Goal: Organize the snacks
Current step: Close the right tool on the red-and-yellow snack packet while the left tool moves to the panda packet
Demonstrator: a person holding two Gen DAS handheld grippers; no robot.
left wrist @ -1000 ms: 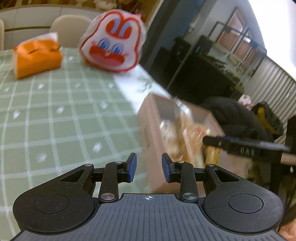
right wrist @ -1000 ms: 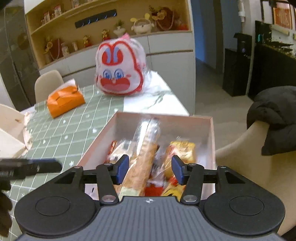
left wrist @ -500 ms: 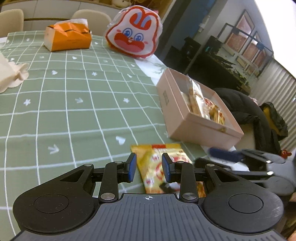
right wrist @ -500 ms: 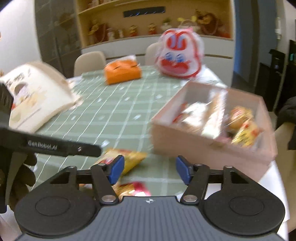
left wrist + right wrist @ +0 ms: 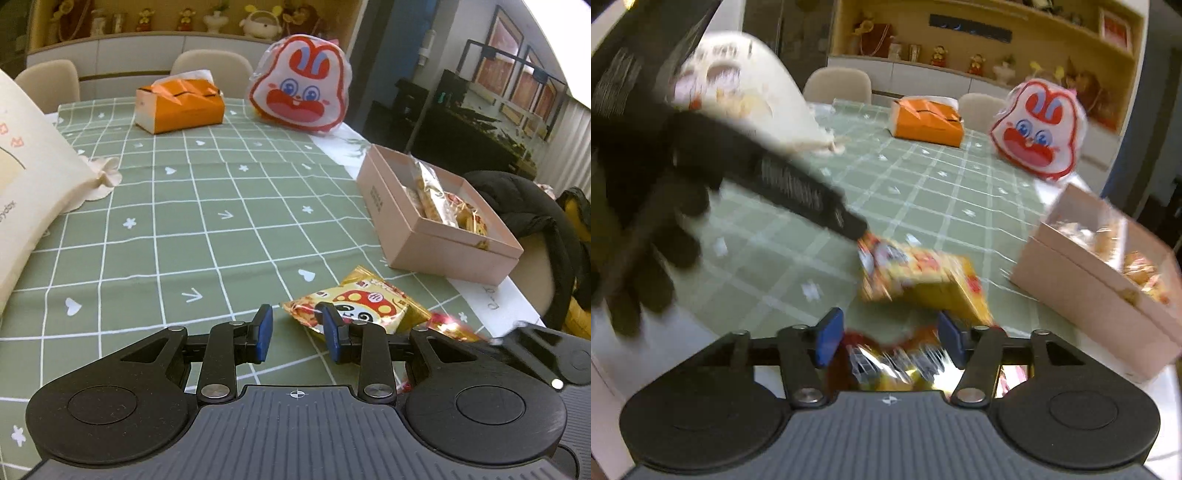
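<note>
A yellow snack packet (image 5: 364, 304) (image 5: 923, 275) lies on the green checked tablecloth near the front edge. Just to its right is a red and gold packet (image 5: 452, 328) (image 5: 890, 363). My left gripper (image 5: 297, 332) is open over bare cloth, its right finger at the yellow packet's left end. My right gripper (image 5: 890, 343) hangs over the red packet. Its jaws are opening, the packet shows blurred between them, and the pads stand off it. An open pink box (image 5: 436, 254) (image 5: 1082, 273) holds several wrapped snacks. A gloved hand (image 5: 646, 243) carries the left gripper.
An orange tissue box (image 5: 179, 105) and a rabbit-face bag (image 5: 301, 85) stand at the far end. A cream bag (image 5: 26, 177) fills the left side. A dark jacket (image 5: 532, 206) hangs on a chair past the table's right edge.
Both views have swung from the pink box to the near part of the table, where two packets now show. The right jaws are wider apart. The left jaws keep the same gap.
</note>
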